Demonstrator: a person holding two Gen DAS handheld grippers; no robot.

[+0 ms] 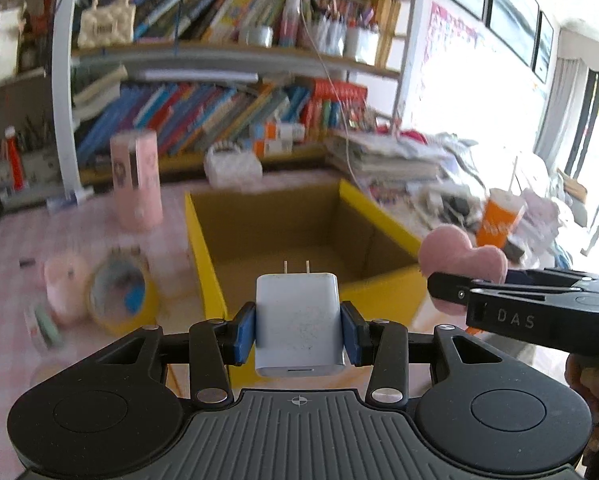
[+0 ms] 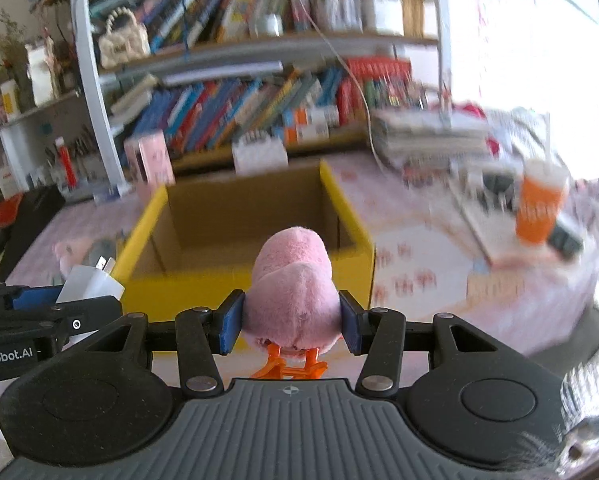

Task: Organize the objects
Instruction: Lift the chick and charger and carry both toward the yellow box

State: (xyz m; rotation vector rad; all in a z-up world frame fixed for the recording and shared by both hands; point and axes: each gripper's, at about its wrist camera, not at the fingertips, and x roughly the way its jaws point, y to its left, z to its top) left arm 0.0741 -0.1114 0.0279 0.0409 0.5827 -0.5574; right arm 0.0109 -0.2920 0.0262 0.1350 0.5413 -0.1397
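Observation:
My left gripper [image 1: 298,330] is shut on a white charger plug [image 1: 299,320], prongs pointing forward, just before the near wall of an open yellow cardboard box [image 1: 205,264]. My right gripper [image 2: 291,326] is shut on a pink plush chick toy [image 2: 293,292] with orange plastic feet, held in front of the same box [image 2: 347,268]. The box interior looks empty. The right gripper with the pink toy [image 1: 459,260] shows at the right of the left wrist view. The left gripper with the plug [image 2: 89,280] shows at the left of the right wrist view.
On the pink checked tablecloth [image 1: 11,248] left of the box are a yellow tape roll [image 1: 119,292], a pink item [image 1: 63,284] and a tall pink box [image 1: 135,180]. An orange cup [image 2: 539,208] and paper stacks stand right. Bookshelves [image 1: 219,112] fill the back.

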